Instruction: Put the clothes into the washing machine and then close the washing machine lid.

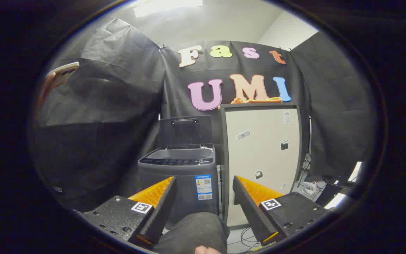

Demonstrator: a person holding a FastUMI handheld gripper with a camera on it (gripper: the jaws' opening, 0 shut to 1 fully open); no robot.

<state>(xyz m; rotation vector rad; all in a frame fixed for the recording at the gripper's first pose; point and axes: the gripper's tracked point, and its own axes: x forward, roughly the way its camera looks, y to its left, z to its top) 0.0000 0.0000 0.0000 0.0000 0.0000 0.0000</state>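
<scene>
Labels and markers in view, none of them legible

The washing machine (180, 176) carries a blue and white sticker (203, 187) on its front with a QR-type code, its print too small to read. The pale cabinet (261, 148) beside it bears a few small stickers (243, 135), also unreadable. Each finger of the hand-held gripper (203, 197), spread apart with nothing between them, wears a square black-and-white fiducial marker (141, 207) without letters or numbers.

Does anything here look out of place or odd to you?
One thing: an orange garment lies bunched on top of the white cabinet, not in the washing machine beside it, whose lid stands open. The hand-held gripper is open and holds nothing. Nothing looks spilled or damaged.
</scene>
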